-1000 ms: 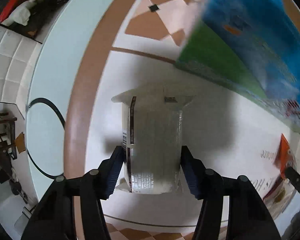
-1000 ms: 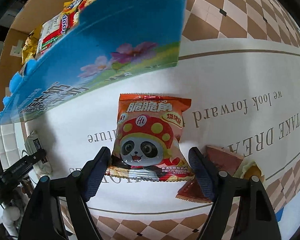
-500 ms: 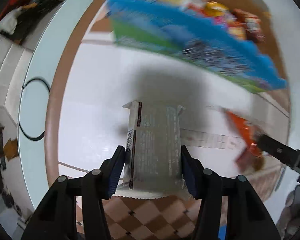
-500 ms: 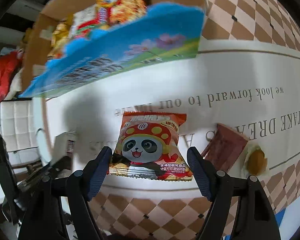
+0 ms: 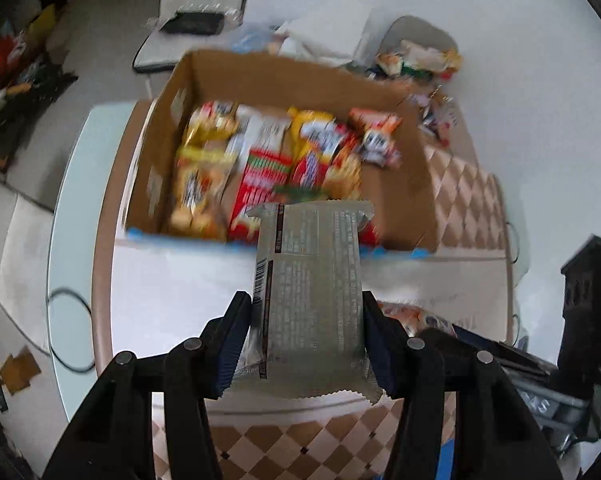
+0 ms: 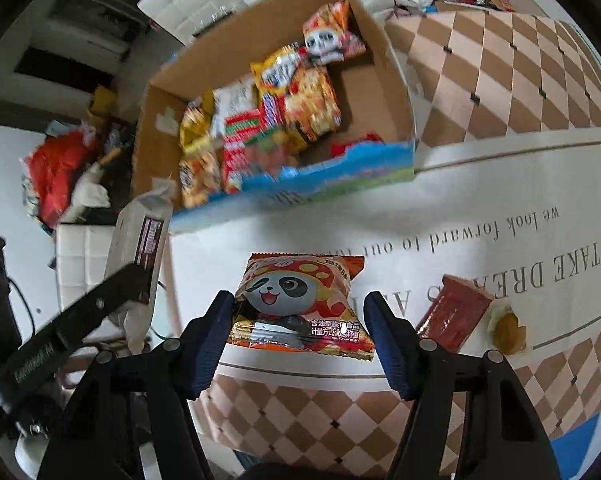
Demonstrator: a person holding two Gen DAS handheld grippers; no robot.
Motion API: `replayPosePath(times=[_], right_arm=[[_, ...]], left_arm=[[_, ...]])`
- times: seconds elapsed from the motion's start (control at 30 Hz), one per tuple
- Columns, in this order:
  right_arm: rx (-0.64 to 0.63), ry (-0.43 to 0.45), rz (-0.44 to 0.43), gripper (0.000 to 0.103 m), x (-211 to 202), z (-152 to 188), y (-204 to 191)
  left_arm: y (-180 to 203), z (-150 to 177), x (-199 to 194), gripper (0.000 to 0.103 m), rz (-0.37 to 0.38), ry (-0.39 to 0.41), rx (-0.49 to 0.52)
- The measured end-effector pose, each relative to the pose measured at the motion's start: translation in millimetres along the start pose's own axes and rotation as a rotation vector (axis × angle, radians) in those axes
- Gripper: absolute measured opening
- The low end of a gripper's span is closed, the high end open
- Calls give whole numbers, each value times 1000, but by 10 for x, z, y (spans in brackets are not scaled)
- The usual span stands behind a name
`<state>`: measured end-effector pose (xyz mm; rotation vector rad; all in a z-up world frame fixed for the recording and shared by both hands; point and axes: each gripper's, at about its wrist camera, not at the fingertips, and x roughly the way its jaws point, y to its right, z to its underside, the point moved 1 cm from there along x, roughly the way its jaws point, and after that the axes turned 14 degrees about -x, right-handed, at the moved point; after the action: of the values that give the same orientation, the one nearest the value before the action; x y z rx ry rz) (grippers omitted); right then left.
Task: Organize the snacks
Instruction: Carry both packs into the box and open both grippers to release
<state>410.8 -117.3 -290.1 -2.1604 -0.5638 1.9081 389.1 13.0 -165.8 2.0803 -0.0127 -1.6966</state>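
Two snack packs are up off the table, one in each gripper. A silver pack sits between the fingers of the left gripper. Both blue pads press on its long sides, so it is held tight. Its lower end sticks out below the pads and its top end pokes out in front, over the near wall of the cardboard box. The side facing the camera shows small print and a barcode.

An orange panda pack sits between the fingers of the right gripper. The jaws have just been closing on it. The left pad touches the edge of the pack. On the right side the pad is very near the pack's corner, but it is hard to tell if it presses there. The pack looks lifted above the white cloth with grey words.

In the right wrist view the left gripper shows at the left with its silver pack sticking up.

Behind both packs the open box holds many bright snack bags. Its near wall is blue. On the cloth to the right lie a dark red packet and a small yellow sweet. More snacks lie past the box.
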Motion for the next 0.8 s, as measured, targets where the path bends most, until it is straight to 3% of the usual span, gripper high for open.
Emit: replayPosePath(times=[0.17, 0.33, 0.63, 0.8], right_arm=[[-8, 106, -40, 69, -443, -359, -76], [-21, 188, 31, 69, -663, -857, -27], [-9, 154, 211, 69, -52, -1474, 283], [8, 104, 245, 68, 365, -1600, 473]], left_arm=[[313, -478, -161, 51, 28, 32, 37], [503, -1029, 11, 52, 5, 32, 52], [486, -1593, 769, 51, -106, -50, 51], [379, -1737, 1189, 53, -172, -112, 35]])
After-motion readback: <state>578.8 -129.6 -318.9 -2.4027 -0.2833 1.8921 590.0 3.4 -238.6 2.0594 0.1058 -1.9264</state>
